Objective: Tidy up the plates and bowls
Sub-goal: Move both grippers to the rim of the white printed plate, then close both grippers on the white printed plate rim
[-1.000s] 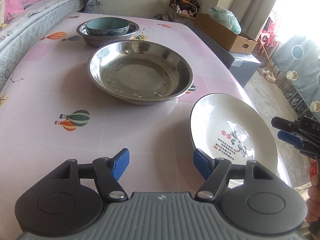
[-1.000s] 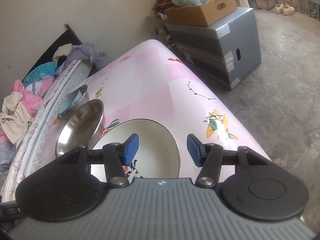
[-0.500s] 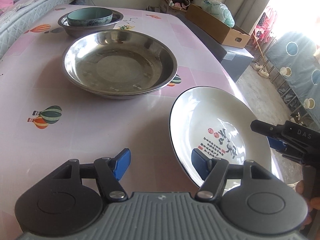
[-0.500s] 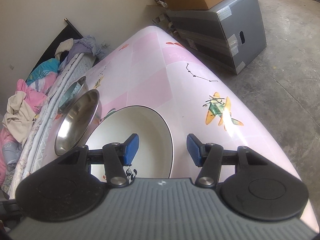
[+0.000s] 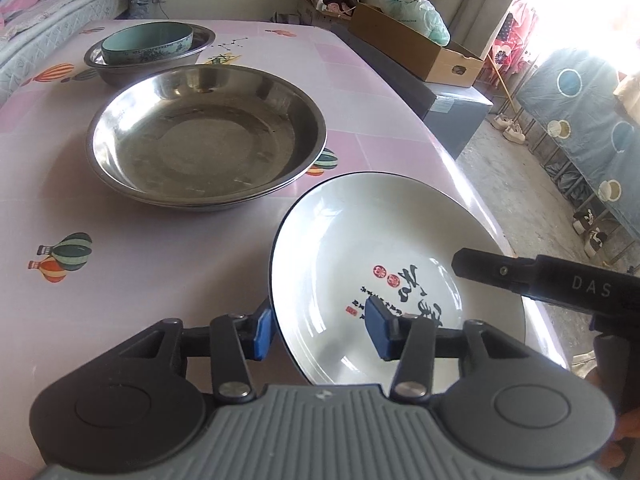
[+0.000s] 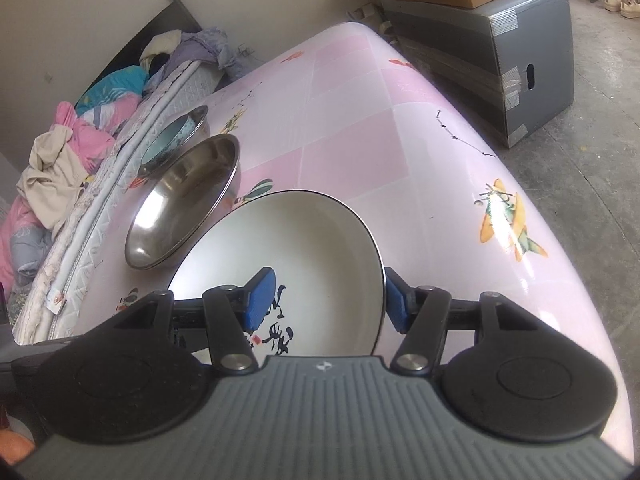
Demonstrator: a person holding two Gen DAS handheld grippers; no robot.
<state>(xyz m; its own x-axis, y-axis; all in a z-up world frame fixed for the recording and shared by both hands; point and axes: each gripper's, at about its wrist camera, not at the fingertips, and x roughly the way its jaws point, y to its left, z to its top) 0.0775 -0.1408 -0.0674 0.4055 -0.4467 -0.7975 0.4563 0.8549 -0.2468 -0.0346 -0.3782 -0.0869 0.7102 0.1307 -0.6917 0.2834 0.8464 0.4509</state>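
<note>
White plates: one white ceramic plate [image 5: 384, 240], at the bench [image 5: 140, 272] near edge.
Steel dishes: two.
Teal bowls: one.
Left gripper [image 5: 320, 330]: jaws just closing, straddling the plate's rim.
Right gripper [image 6: 330, 300]: jaws apart, straddling the opposite rim.

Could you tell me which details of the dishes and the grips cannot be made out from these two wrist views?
- White plate: near rim hidden by the gripper body, both views.
- Left gripper: jaws straddle the rim and have just been closing; contact unclear.
- Right gripper: contact likewise unclear.
- Teal bowl: pattern too small.
- Steel basin: possibly two, stacked.
</note>
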